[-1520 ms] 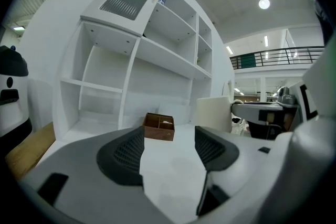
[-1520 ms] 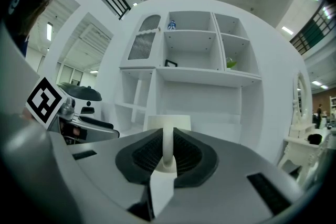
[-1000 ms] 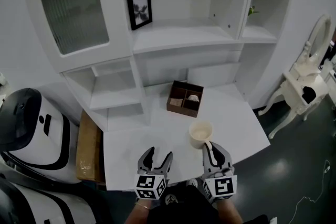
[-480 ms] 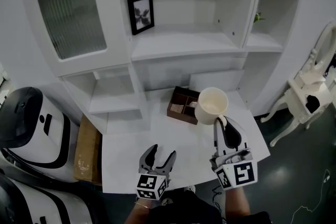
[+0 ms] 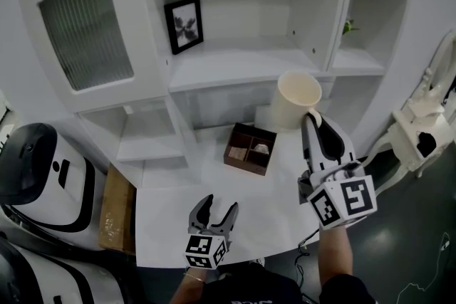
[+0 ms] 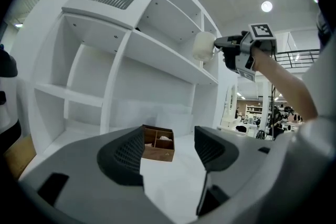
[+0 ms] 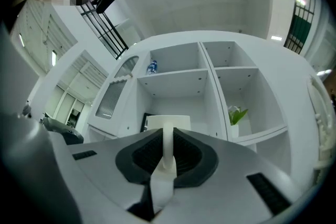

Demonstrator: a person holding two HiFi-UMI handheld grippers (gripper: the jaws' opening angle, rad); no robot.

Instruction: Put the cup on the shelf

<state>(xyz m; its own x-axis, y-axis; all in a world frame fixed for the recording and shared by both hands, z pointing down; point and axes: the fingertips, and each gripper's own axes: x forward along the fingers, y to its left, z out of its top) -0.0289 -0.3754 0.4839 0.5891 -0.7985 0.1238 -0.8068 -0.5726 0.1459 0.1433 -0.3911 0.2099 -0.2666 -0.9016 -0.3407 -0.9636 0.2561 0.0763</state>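
The cream cup [image 5: 296, 100] hangs in the air in front of the white shelf unit, about level with its wide middle shelf board [image 5: 235, 64]. My right gripper [image 5: 311, 119] is shut on the cup's handle. In the right gripper view the handle [image 7: 168, 147] is pinched between the dark pads, with the cup body [image 7: 168, 122] beyond them, facing the open compartments. My left gripper [image 5: 212, 213] stands open and empty low over the white table [image 5: 171, 224]. The left gripper view shows the cup [image 6: 203, 45] held high at the right.
A brown divided box [image 5: 249, 148] sits on the table by the shelf base. A framed picture [image 5: 184, 25] leans on the middle shelf, and a small plant [image 5: 347, 26] stands in the right compartment. A ribbed glass door [image 5: 85, 18] is at the left and a white chair [image 5: 420, 128] at the right.
My right gripper has lifted the cup from the table up and forward to the height of the middle shelf. The left gripper has barely shifted.
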